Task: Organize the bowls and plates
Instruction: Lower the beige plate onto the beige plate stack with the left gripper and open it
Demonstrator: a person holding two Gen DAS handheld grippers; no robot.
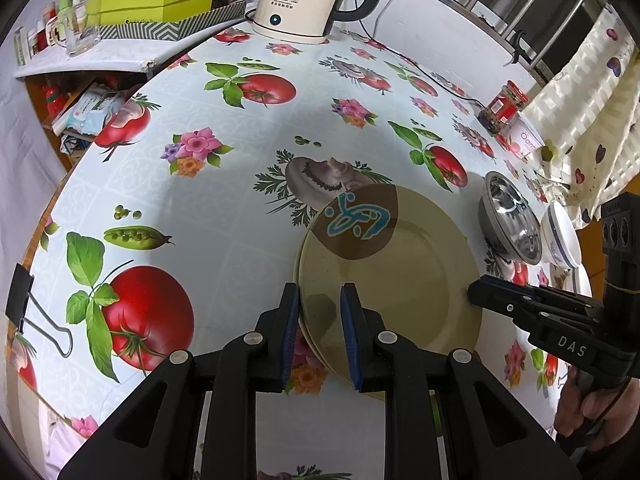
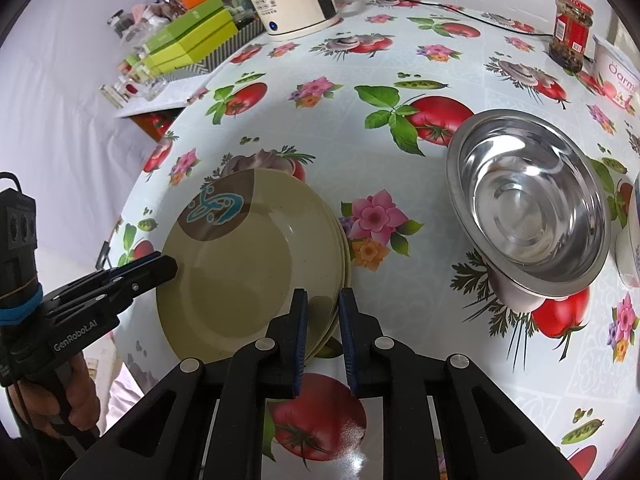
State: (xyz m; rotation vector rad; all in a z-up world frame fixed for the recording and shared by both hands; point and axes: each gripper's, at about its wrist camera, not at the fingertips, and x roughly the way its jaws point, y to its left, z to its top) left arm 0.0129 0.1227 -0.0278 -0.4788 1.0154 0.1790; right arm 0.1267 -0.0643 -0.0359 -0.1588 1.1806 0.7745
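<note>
Olive plates (image 1: 400, 264) sit stacked on the table (image 1: 224, 208), my left tongs (image 1: 320, 292) and right tongs (image 2: 323, 296) each pinching opposite rims. If one side lifts faster, the stack could tilt and slide toward the steel bowl (image 2: 528, 200).

Two black plastic claws, each with blue ribbed pads (image 1: 349, 332) lining the inner faces of its fingers and round silver screws (image 2: 386, 343) at the linkage joints. The left claw (image 1: 319, 304) carries white "GenRobot.AI" lettering and a blue band around its body. The right claw (image 2: 323, 304) is marked "DAS" in white.
</note>
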